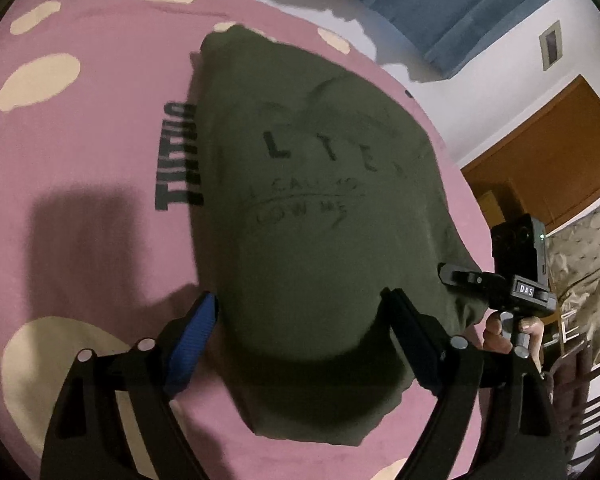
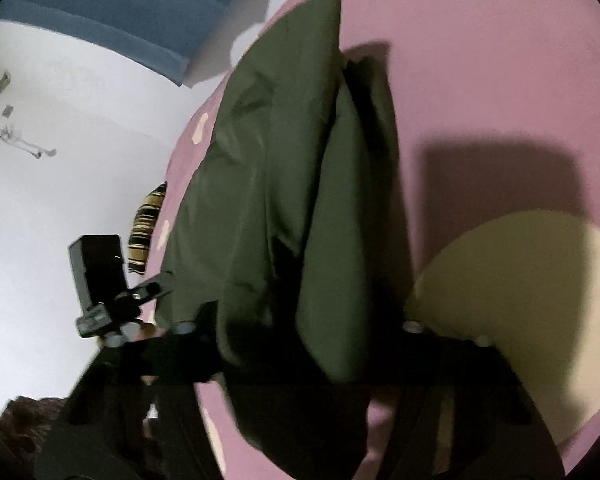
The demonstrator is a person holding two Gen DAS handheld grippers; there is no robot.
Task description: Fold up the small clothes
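An olive green T-shirt (image 1: 308,200) with dark lettering lies partly folded on a pink bed cover (image 1: 80,160). My left gripper (image 1: 304,320) is open, its blue-padded fingers (image 1: 192,340) wide apart over the shirt's near part. In the left wrist view my right gripper (image 1: 460,276) sits at the shirt's right edge. In the right wrist view the shirt (image 2: 280,200) hangs in folds over my right gripper (image 2: 300,332), which hides the fingertips. The left gripper (image 2: 148,292) shows at the shirt's left edge.
The pink cover (image 2: 480,100) has cream spots and a black print (image 1: 176,160). A blue curtain (image 1: 440,8), white wall and wooden door (image 1: 548,152) stand beyond the bed. A striped cushion (image 2: 144,232) lies at the bed's edge.
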